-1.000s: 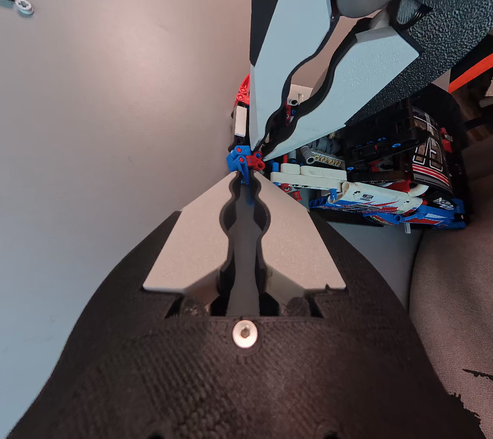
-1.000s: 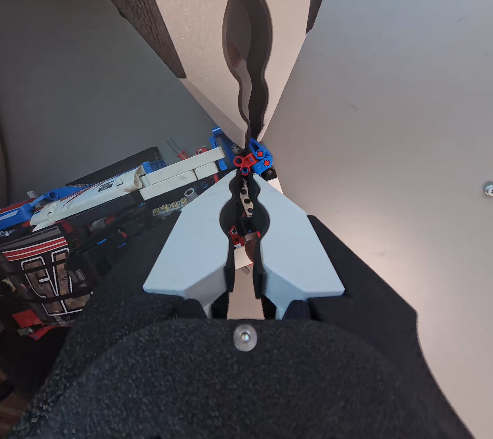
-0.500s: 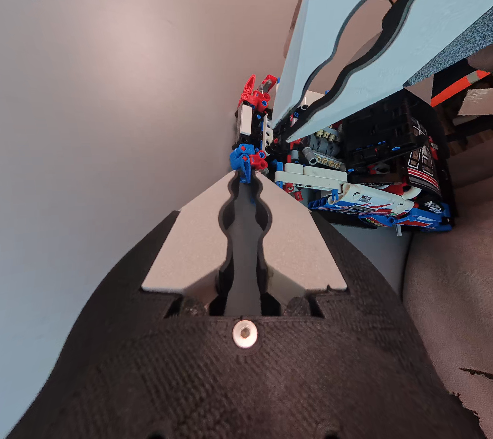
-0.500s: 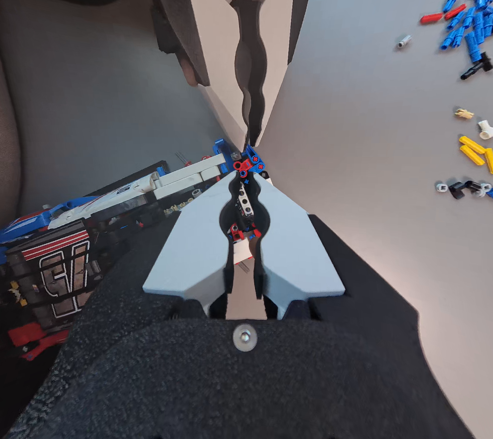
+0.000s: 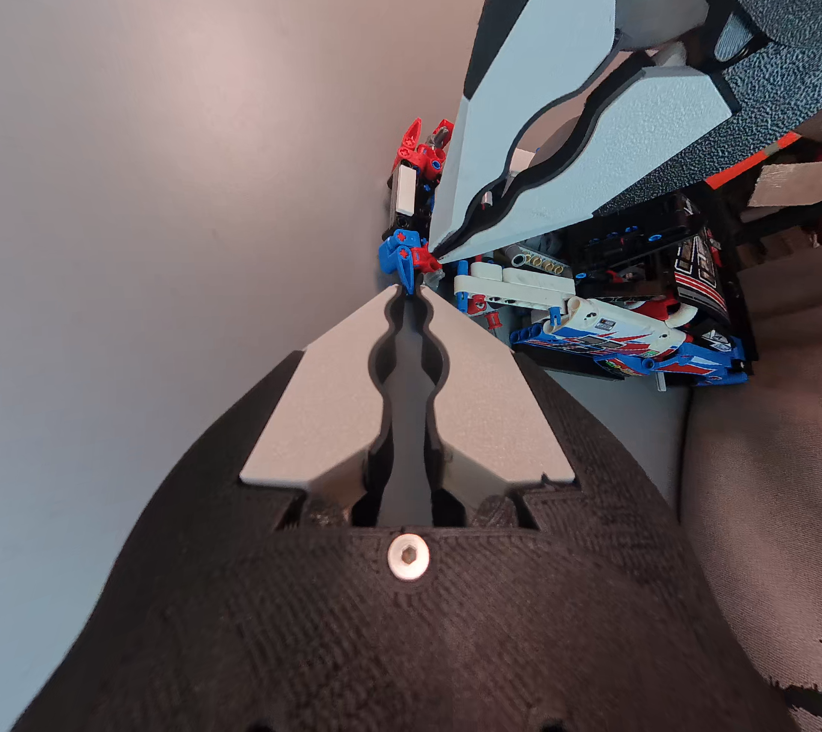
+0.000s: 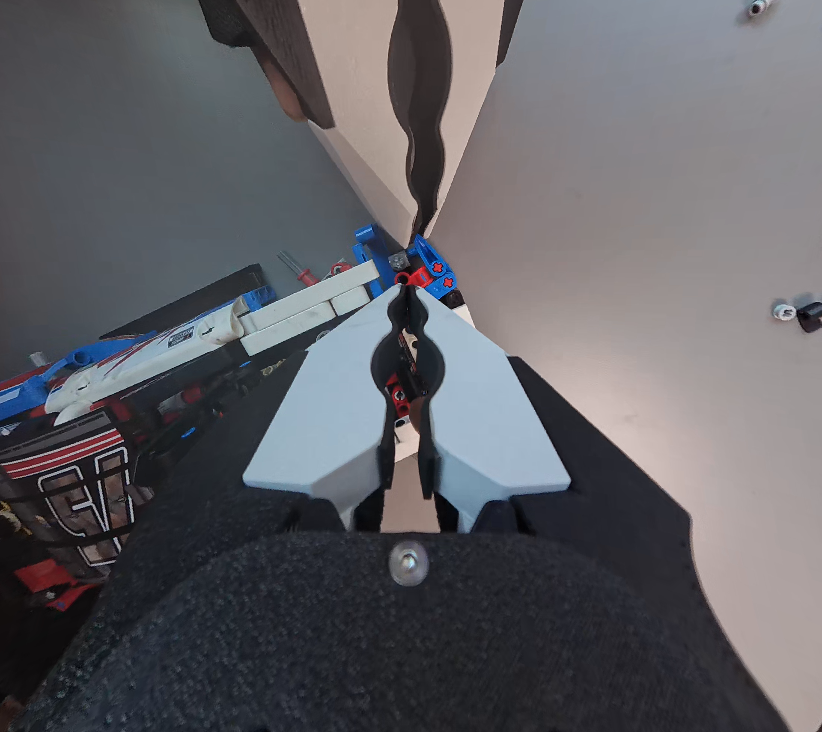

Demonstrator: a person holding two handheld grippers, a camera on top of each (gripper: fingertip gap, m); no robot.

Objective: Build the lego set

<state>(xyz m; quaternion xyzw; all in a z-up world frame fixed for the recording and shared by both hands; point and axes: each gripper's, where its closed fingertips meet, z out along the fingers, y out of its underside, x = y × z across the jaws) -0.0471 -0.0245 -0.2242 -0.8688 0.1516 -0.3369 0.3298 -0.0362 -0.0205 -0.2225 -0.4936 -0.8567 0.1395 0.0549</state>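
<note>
At frame centre, my left gripper [image 5: 408, 290] pinches the blue connector [image 5: 397, 255] on the car model [image 5: 622, 323]; my right gripper [image 6: 407, 288] nips the red connector [image 6: 416, 277]. I judge seating comes next: a gentle, aligned press.

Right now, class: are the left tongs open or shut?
Shut: the left tongs pinch the blue connector, their fingertips nearly touching.

pale grey tabletop [image 5: 178, 177], grey-brown fabric [image 5: 756, 532] at its edge
</note>
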